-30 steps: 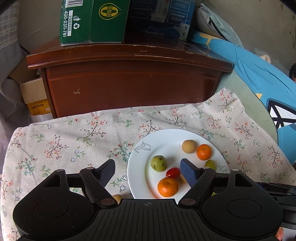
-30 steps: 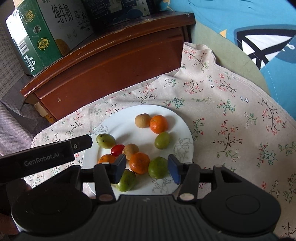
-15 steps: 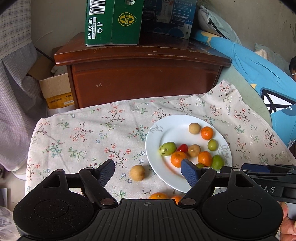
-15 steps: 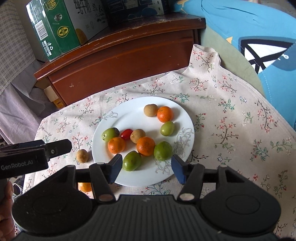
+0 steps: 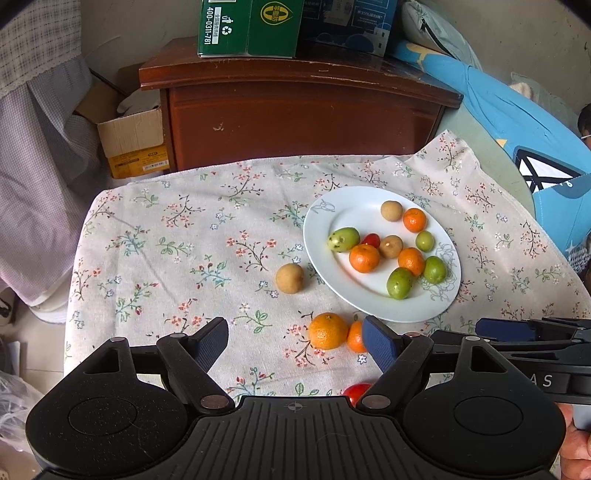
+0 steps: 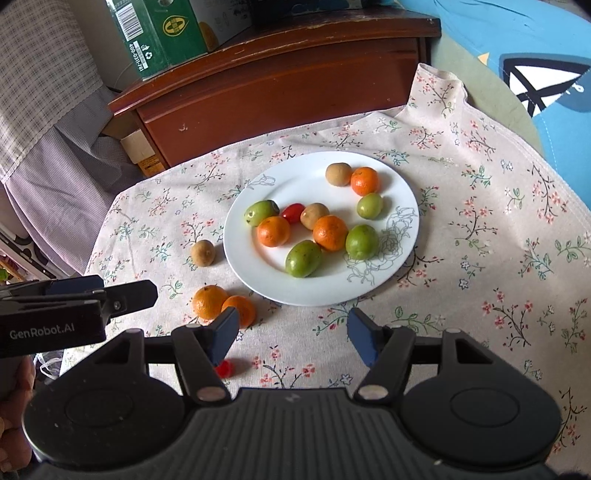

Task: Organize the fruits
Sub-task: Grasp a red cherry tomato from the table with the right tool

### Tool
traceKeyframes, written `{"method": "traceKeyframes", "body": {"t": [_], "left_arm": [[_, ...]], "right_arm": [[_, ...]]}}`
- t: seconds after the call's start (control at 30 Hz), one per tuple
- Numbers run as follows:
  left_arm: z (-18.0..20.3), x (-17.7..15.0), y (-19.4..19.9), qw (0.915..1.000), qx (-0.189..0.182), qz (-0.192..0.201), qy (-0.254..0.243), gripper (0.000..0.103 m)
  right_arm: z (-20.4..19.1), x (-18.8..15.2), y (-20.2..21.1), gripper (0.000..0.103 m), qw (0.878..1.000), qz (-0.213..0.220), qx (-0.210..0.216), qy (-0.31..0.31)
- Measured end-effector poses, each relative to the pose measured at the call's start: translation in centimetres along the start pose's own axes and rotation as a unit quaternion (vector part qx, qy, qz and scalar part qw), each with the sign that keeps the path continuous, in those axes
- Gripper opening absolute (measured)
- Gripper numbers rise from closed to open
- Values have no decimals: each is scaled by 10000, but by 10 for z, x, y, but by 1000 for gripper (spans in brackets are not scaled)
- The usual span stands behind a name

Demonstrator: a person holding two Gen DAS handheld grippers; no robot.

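A white plate (image 5: 332,218) (image 6: 255,266) on the floral cloth holds several fruits: oranges, green fruits, brown longans and a red tomato (image 6: 293,213). Off the plate lie a brown longan (image 5: 289,278) (image 6: 202,253), two oranges (image 5: 327,331) (image 6: 209,301) touching each other, and a red tomato (image 5: 355,392) (image 6: 224,368). My left gripper (image 5: 295,345) is open and empty above the cloth, with the two oranges just ahead of its right finger. My right gripper (image 6: 290,339) is open and empty, near the plate's front rim. Each gripper shows at the edge of the other's view.
A dark wooden cabinet (image 5: 295,110) stands behind the table with a green carton (image 5: 247,26) and a dark box on top. A cardboard box (image 5: 133,144) sits on the floor at left. Blue bedding (image 5: 517,122) lies to the right.
Both grippers have pulled back and up from the plate. The loose longan, two oranges and tomato on the cloth have come into view. Both stay open.
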State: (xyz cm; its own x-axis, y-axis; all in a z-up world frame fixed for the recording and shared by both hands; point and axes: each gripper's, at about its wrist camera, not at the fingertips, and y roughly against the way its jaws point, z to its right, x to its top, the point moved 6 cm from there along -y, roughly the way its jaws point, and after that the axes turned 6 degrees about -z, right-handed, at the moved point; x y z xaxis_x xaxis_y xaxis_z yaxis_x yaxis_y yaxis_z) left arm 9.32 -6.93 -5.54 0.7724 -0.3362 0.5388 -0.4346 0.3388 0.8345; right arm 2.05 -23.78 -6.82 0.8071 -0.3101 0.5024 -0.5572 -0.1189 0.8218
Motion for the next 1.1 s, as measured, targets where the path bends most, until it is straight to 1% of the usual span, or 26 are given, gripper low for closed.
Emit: {"method": "traceKeyframes", "body": {"t": [0.27,0.4,0.53,0.6,0.8,0.87,1.0,1.1], "left_arm": [[-12,-15,3,9998,29,-146,92,81],[-17,-16,3,9997,-14,-158,170,81],[-22,-18,0,9996,76,-197,185,81],[-24,-19,-1,9995,62,-219,198,81],[-27,-18,-4,9995,87,-193,238,81],[-29,-18,-5,9994,104,-172,274,81],[-32,-16,-5,9992,133,-104,361,81],[-33,-15,-8,9993,120,-80,340,81]], "right_arm": [[-10,-14,-7,67,9994,-231,92,246],[-11,-17,-8,67,9990,-244,156,333],[-8,-21,-7,67,9985,-234,250,421],[-5,-23,-8,67,9983,-226,286,465],[-11,-32,-15,67,9962,-349,540,580],[-18,-35,-16,65,9950,-321,646,691],[-29,-37,-22,53,9930,-322,785,819],[-33,-37,-29,50,9925,-332,831,834]]}}
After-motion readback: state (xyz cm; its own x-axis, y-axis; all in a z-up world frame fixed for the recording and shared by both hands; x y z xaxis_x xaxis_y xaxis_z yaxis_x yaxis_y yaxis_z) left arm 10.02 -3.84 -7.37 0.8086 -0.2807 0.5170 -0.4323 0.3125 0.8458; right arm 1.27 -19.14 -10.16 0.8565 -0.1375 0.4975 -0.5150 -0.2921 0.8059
